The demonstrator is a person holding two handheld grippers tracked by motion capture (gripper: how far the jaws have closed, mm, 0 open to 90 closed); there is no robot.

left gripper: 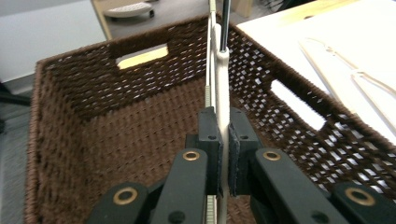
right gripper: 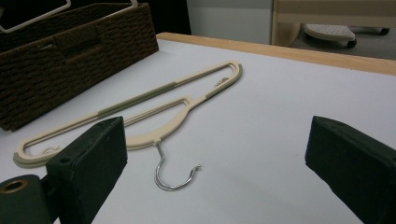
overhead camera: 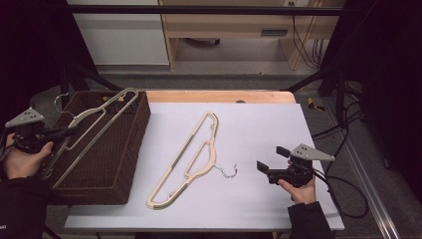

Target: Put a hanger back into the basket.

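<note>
A cream plastic hanger (overhead camera: 102,112) hangs tilted over the brown woven basket (overhead camera: 130,149) at the left, one end above the far rim. My left gripper (overhead camera: 67,131) is shut on its bar; in the left gripper view the pads (left gripper: 235,154) clamp the cream bar (left gripper: 221,93) edge-on above the basket floor (left gripper: 140,144). A second cream hanger (overhead camera: 191,159) with a metal hook (overhead camera: 228,171) lies flat on the white table. My right gripper (overhead camera: 271,159) rests open to the right of that hook, nothing between its jaws; the hanger (right gripper: 140,107) and hook (right gripper: 173,175) lie ahead of it.
The white tabletop (overhead camera: 259,124) has a wooden strip (overhead camera: 219,96) along its far edge. Black cables (overhead camera: 343,144) trail off the right side. A pale cabinet and wooden furniture stand beyond the table. The basket wall has handle cutouts (left gripper: 296,103).
</note>
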